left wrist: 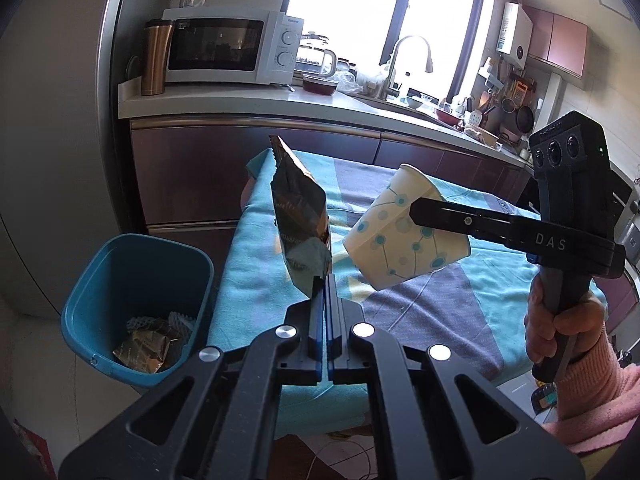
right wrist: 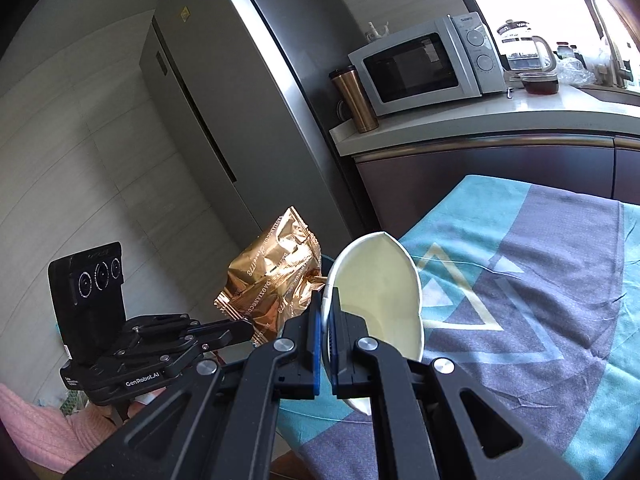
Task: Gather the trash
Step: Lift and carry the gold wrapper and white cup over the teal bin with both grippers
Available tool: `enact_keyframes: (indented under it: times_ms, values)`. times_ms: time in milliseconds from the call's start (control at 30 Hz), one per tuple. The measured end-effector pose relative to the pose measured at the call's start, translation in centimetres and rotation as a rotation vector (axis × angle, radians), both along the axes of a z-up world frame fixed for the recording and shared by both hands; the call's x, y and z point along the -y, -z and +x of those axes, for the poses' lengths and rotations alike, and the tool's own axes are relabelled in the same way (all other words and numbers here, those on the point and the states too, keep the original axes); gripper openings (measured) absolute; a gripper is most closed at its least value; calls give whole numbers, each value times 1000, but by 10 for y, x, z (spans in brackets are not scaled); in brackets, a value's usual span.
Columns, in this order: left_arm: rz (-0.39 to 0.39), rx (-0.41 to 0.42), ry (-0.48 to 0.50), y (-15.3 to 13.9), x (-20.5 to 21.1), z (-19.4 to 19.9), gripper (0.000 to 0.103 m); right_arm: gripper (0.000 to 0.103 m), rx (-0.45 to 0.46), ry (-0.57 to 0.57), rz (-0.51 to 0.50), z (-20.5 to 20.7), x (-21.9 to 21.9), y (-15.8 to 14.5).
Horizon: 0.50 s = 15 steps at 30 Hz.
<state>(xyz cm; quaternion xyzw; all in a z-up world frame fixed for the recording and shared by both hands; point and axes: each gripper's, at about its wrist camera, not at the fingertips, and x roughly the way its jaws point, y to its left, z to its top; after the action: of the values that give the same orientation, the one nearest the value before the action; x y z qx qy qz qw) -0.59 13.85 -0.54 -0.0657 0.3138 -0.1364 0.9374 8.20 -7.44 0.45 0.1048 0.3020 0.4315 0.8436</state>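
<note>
— What's that crinkled gold foil snack wrapper [left wrist: 300, 224] doing?
— Hanging upright in the air, pinched at its bottom edge, above the table's edge.
— And the white paper cup with teal dots [left wrist: 404, 240]?
— Tilted, squashed at the rim, just beside the wrapper.

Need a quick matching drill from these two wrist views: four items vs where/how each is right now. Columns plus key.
Items:
1. gold snack bag
2. paper cup
3. blue bin
4. copper tumbler

States:
A. on the counter beside the microwave
B. pinched at its rim by the right claw
C. on the floor, wrappers inside
D. held up by the left claw

Pairs: 1-D, 2-B, 3-C, 4-A
</note>
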Motion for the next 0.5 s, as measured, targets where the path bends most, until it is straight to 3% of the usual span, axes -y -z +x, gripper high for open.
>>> enact_keyframes:
  times_ms: [500]
  values:
    - [4, 4, -112, -1, -46, -7, 1, 3, -11, -77, 1, 6, -43, 2]
